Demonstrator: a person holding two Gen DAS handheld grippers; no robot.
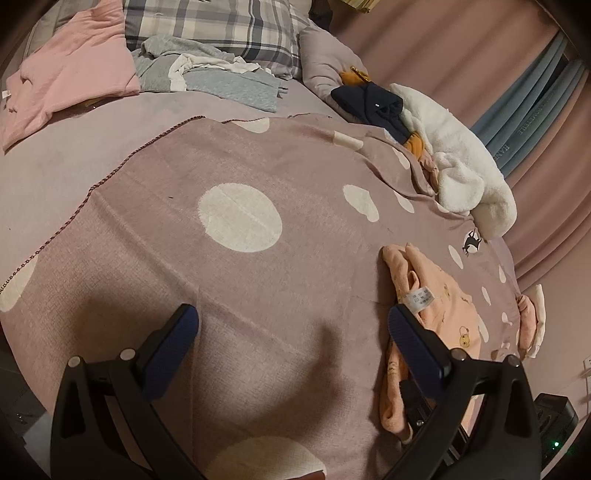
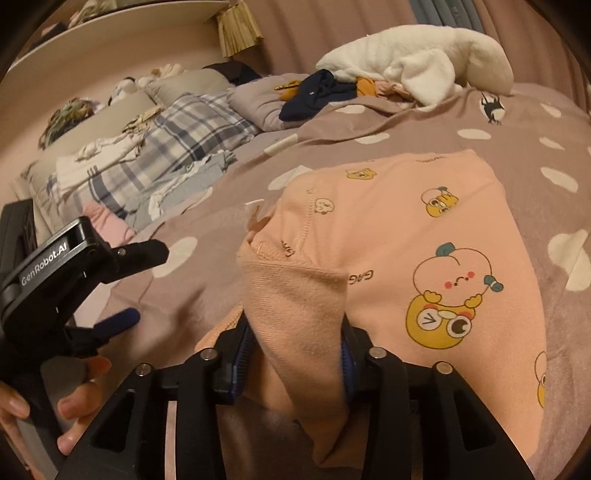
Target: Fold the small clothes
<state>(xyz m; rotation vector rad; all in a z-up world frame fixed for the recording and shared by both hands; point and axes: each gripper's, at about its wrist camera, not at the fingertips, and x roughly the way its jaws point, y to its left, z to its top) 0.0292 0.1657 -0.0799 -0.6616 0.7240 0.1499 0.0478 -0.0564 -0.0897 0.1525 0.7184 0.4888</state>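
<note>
A small peach garment with cartoon prints (image 2: pixel 424 229) lies on the mauve polka-dot blanket (image 2: pixel 517 122). My right gripper (image 2: pixel 295 350) is shut on a ribbed fold of the garment at its near edge. In the left wrist view the same garment (image 1: pixel 436 295) lies bunched at the right, with its white label (image 1: pixel 419 297) showing. My left gripper (image 1: pixel 293 325) is open and empty above the bare blanket (image 1: pixel 184 221), its right finger beside the garment. The left gripper also shows in the right wrist view (image 2: pixel 144 284), held in a hand at the left.
A pile of clothes with a white fleece (image 1: pixel 461 162) and a dark navy item (image 1: pixel 373 103) sits at the far right of the bed. A pink garment (image 1: pixel 74 70), grey clothes (image 1: pixel 221 77) and a plaid pillow (image 1: pixel 229 26) lie at the head. Curtains (image 1: pixel 480 55) hang beyond.
</note>
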